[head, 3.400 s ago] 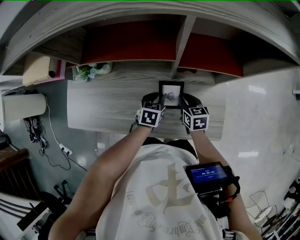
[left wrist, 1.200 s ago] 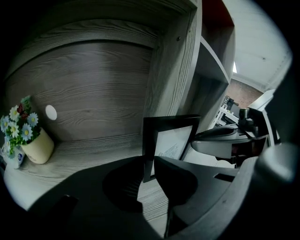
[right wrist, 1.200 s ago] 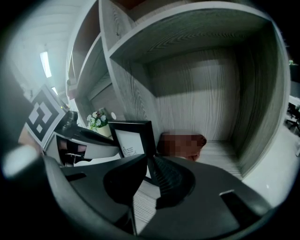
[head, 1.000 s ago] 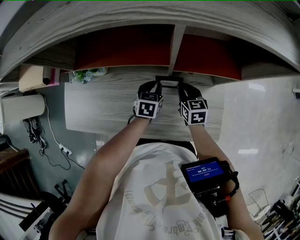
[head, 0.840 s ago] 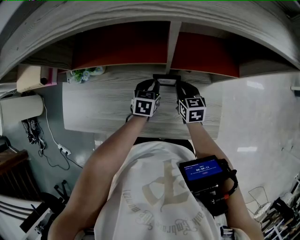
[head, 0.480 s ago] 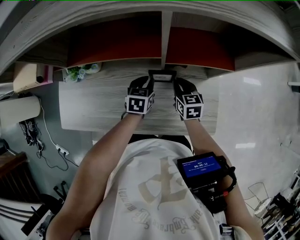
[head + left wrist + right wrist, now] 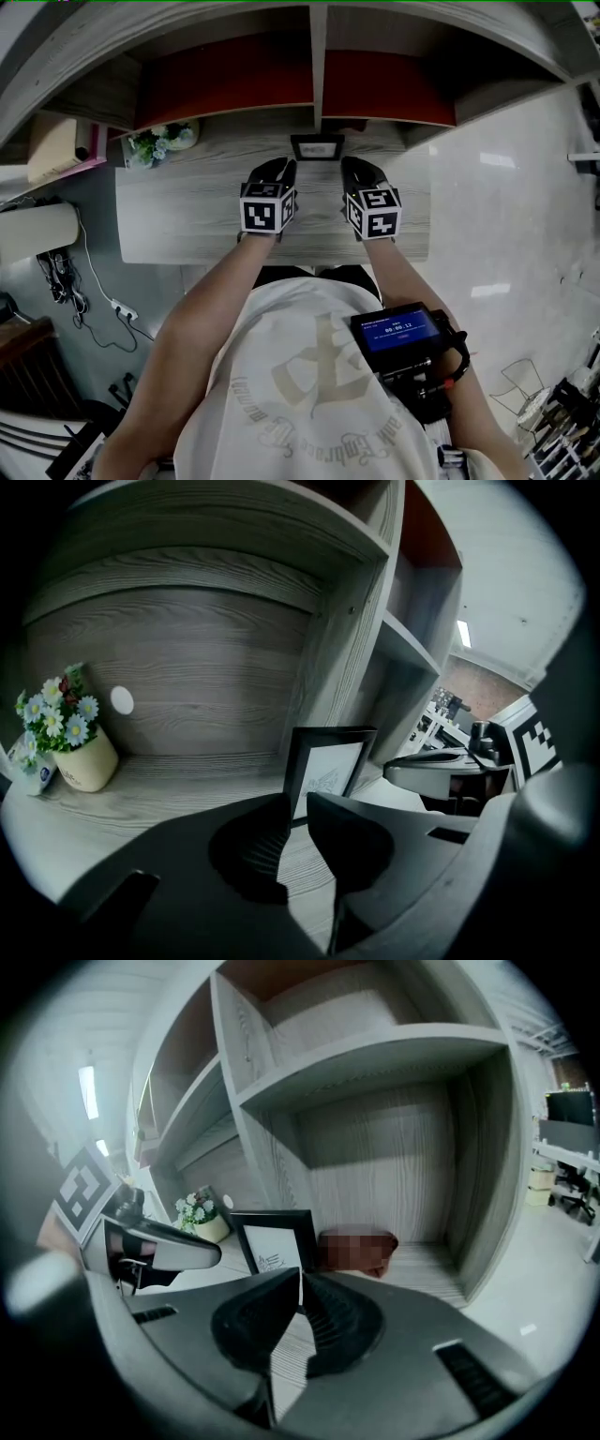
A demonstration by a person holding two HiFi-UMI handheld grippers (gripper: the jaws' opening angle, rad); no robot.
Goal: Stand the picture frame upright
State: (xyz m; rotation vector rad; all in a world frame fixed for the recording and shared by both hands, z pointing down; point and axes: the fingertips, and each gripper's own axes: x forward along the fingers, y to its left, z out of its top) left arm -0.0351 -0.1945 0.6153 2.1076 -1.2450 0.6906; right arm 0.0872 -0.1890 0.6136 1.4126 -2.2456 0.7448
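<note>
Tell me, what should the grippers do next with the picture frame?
Probably pull both away: the picture frame stands upright on the desk by itself, and the left gripper and right gripper, jaws closing, hold nothing.

The person wears a loose, short-sleeved, off-white T-shirt (image 7: 281, 412). It is printed in pale grey with a large emblem (image 7: 325, 361) and, under that, a curved line of ornate lettering (image 7: 314, 439). On the right side sits a black boxy device (image 7: 417, 370) with a glowing blue screen (image 7: 397, 332) showing white digits. A thin red band (image 7: 457, 367) runs along its outer edge.
</note>
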